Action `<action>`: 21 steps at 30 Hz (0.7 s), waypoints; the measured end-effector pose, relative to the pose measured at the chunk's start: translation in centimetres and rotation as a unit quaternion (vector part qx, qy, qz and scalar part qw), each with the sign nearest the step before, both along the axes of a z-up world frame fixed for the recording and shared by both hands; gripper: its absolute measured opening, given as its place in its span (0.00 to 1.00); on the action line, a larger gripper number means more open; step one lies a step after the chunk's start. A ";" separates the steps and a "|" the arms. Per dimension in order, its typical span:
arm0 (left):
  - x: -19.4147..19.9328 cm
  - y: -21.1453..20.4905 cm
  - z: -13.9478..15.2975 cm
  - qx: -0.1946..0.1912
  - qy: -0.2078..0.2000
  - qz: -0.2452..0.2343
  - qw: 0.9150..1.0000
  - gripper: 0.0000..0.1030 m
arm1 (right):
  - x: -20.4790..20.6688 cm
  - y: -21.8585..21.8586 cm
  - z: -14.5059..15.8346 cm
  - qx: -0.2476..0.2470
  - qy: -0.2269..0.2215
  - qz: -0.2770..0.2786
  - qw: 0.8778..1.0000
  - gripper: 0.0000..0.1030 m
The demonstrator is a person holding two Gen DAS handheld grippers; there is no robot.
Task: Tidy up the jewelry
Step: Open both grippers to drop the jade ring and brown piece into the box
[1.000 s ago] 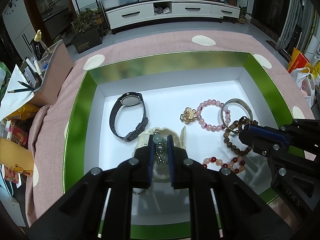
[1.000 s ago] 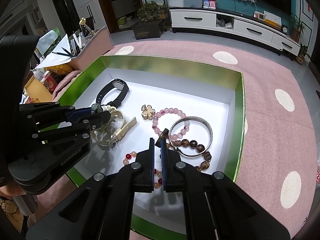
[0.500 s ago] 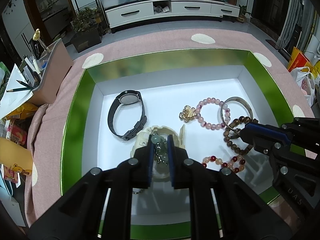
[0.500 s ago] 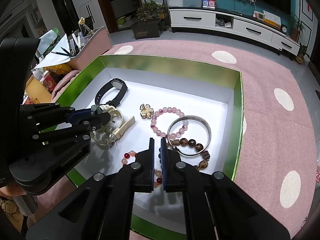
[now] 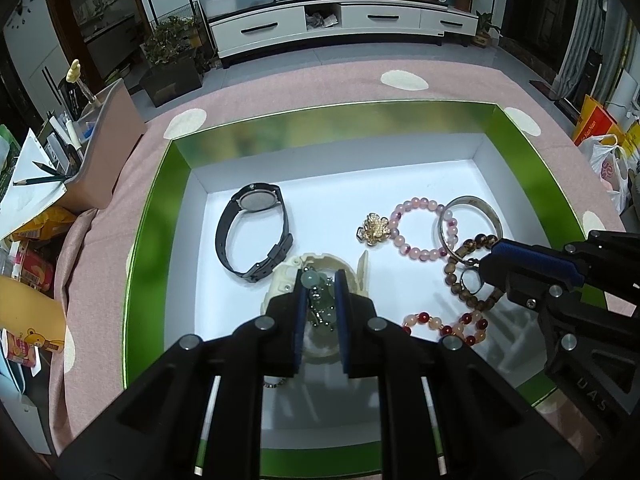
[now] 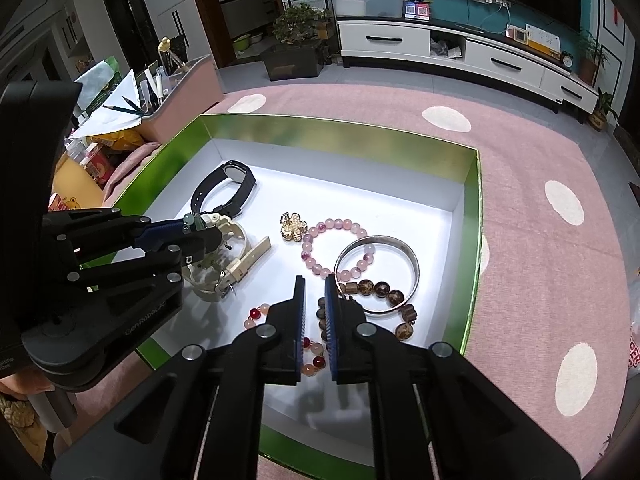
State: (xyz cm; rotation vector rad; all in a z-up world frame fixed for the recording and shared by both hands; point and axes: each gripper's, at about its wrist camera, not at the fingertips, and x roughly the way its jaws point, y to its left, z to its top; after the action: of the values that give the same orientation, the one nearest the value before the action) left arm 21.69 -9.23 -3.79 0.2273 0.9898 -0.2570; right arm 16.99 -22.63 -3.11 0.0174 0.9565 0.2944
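Left tool, stamped "GenROBOT.AI", grips a green bead strand; right tool, marked "DAS", stands slightly parted

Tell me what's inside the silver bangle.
Inside the silver bangle lie a few beads of the pink bracelet and part of the brown bead bracelet, on the tray's white floor. The right hand-held gripper hides its near-left edge.

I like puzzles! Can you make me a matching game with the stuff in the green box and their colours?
Things:
1. watch
2. flower brooch
3. bangle
4. round bead bracelet next to the brooch

Colours:
A. pale pink
B. silver
C. black
D. gold

Pairs: 1-C, 2-D, 3-B, 4-A
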 end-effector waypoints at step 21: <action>-1.3 0.3 2.3 -0.004 -0.028 0.004 1.000 0.43 | -1.0 -0.4 2.1 -0.005 -0.025 -0.011 1.000 0.33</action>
State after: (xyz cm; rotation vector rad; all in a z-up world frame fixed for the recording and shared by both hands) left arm 20.41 -8.90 -1.48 0.2231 0.9350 -0.2465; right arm 15.99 -23.06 -0.99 0.0116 0.9077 0.2680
